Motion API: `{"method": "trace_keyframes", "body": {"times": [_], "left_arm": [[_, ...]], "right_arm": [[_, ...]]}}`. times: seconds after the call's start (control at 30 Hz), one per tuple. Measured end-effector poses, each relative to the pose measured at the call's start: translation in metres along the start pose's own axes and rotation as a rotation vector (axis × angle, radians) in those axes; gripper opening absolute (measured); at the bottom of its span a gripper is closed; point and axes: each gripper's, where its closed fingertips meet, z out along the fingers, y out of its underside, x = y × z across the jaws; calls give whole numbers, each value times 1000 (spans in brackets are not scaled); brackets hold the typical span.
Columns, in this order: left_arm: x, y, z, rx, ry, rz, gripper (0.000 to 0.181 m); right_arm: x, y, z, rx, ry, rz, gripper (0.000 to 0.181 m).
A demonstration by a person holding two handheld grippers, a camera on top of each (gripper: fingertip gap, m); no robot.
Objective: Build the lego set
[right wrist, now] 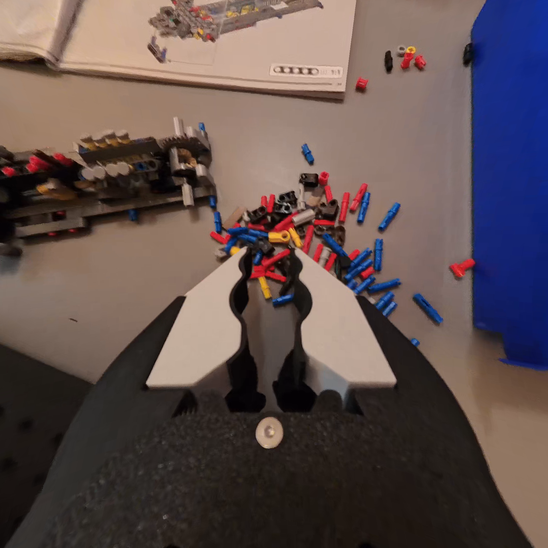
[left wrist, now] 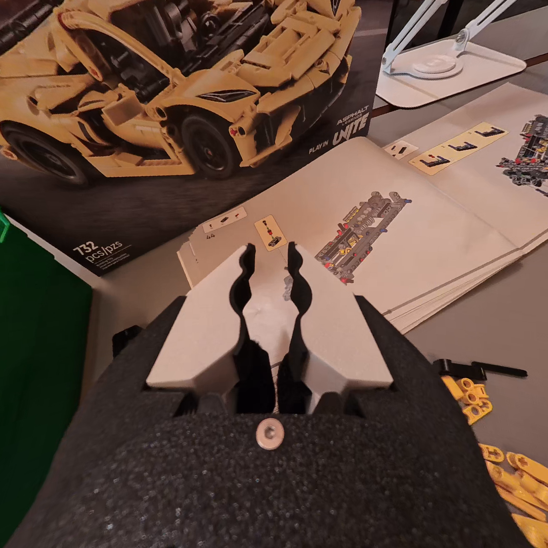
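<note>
Over the pin pile (right wrist: 299, 237), we hunt for the next part.
Our right gripper (right wrist: 270, 252) hangs spread and empty above it; left of the pile lies the chassis (right wrist: 112, 178). Our left gripper (left wrist: 270, 246), also spread, hovers over the manual (left wrist: 385, 237). Next, we judge: pinch one pin.

- The left tongs (left wrist: 271, 246) hang over the open instruction booklet (left wrist: 385, 237), jaws parted with nothing between them.
- The set's box (left wrist: 178, 103), printed with a tan sports car, stands at 11 o'clock, its lower edge just beside the booklet.
- A white stand base (left wrist: 444, 83) sits at 1 o'clock on the grey bench (left wrist: 474, 341).
- Yellow pieces (left wrist: 474, 400) and a black axle piece (left wrist: 480, 369) lie at 4 o'clock.
- A green bin (left wrist: 35, 326) fills 9 o'clock.
</note>
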Motion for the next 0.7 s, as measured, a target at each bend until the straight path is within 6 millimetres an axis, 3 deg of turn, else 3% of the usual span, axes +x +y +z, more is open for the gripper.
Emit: {"method": "trace_keyframes", "body": {"times": [0.1,0.3,0.5,0.7], "left_arm": [[2,3,2,-7,7,-5,20],[3,1,6,-8,2,4,19],[7,5,13,-31,-5,34,19],[7,6,14,-39,-34,87,18]], "right_arm": [[13,16,-7,-31,53,2,23],[8,28,-15,-20,25,33,21],[-4,19,-5,29,-19,40,19],[12,6,1,64,15,36,14]]}}
